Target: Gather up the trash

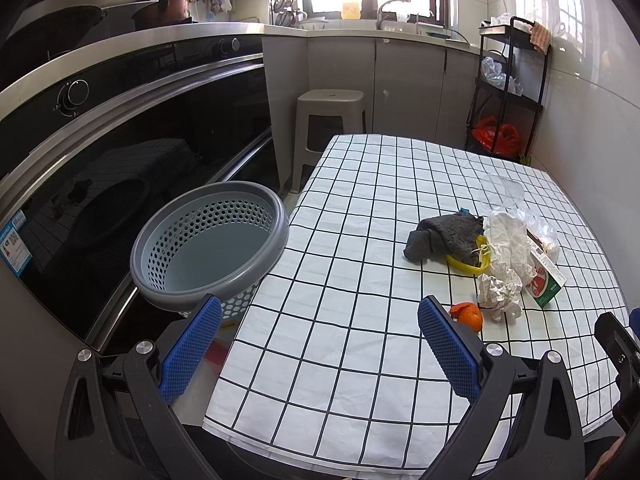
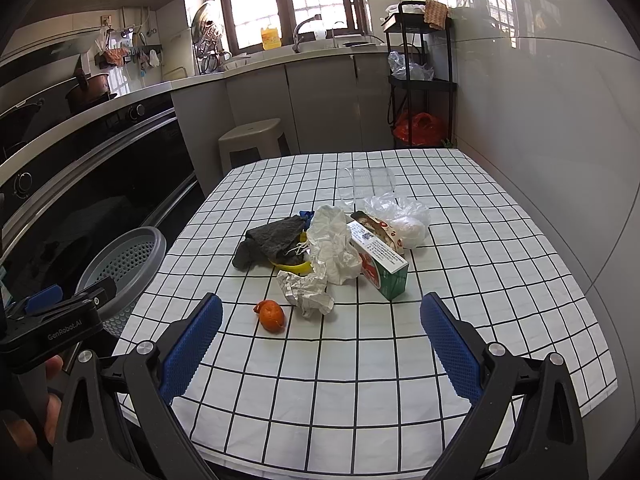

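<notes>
Left gripper (image 1: pixel 320 344): jaws spread wide, nothing between the blue pads, held over the near edge of the counter (image 1: pixel 340 280), which carries a white cloth with a black grid. Right gripper (image 2: pixel 320 344): jaws likewise released and empty, facing the trash from the near side. Closest to the right gripper lies an orange peel (image 2: pixel 272 315), apart from both pads. Just beyond it sits a crumpled paper ball (image 2: pixel 306 290), touching a white crumpled plastic wrap (image 2: pixel 334 248). Right of that stands a green and white carton (image 2: pixel 380 256), tilted, with a clear plastic bag (image 2: pixel 404 216) behind it. Left of the wrap, a dark grey cloth (image 2: pixel 272 240) lies over a yellow item (image 2: pixel 292 267), mostly hidden. A clear plastic container (image 2: pixel 368 184) sits farther back. A grey perforated basket (image 1: pixel 208 240) stands off the counter's left edge, empty, beside the black oven front (image 1: pixel 120 152). A stool (image 1: pixel 330 120) stands beyond the far end.
</notes>
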The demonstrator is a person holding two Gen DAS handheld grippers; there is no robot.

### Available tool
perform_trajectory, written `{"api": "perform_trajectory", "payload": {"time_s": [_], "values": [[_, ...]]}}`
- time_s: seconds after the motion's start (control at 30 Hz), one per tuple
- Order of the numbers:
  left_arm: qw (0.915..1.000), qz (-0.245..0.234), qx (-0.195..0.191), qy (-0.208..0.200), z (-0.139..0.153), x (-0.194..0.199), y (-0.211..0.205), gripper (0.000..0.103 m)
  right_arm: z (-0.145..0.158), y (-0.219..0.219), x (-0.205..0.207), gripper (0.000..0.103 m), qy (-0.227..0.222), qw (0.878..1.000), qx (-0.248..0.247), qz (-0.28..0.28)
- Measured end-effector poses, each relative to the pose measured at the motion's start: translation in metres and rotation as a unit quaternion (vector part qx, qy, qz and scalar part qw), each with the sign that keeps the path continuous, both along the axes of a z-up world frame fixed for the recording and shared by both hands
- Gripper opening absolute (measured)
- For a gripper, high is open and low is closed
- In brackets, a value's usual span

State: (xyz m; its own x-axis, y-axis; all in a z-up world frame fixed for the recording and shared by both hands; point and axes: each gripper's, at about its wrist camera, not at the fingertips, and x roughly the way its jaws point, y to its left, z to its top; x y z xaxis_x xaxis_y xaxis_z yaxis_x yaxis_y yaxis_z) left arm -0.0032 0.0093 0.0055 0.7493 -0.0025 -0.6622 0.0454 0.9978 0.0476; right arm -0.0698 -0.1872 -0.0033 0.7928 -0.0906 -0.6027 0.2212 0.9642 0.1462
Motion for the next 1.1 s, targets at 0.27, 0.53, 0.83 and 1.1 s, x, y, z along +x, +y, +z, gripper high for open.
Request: {"api": "perform_trajectory", "payload": {"time_s": [0.27,0.53,0.83,1.1], "values": [[0.9999,-0.012,-0.002,0.005,-0.006,-0.001,-0.008,0.097,-0.001,-0.022,-0.004,0.095,0.000,1.000,0.001,-0.013],[0.9993,-0.029,-0.003,0.023,-0.017,0.008,-0.029,0.097,-0.021,-0.062,0.008,0.095,0.027,1.000,-0.004,-0.016],[0.9979,-0.035,-0.015,0.054,-0.035,0.041,-0.051,0.097,-0.042,-0.101,0.056,0.095,0.062,0.998,0.027,0.019],[0.9958,-0.040,0.003,0.083,-0.062,0.062,-0.072,0.097,-0.070,-0.119,0.102,0.095,0.110,0.993,0.001,0.042]]}}
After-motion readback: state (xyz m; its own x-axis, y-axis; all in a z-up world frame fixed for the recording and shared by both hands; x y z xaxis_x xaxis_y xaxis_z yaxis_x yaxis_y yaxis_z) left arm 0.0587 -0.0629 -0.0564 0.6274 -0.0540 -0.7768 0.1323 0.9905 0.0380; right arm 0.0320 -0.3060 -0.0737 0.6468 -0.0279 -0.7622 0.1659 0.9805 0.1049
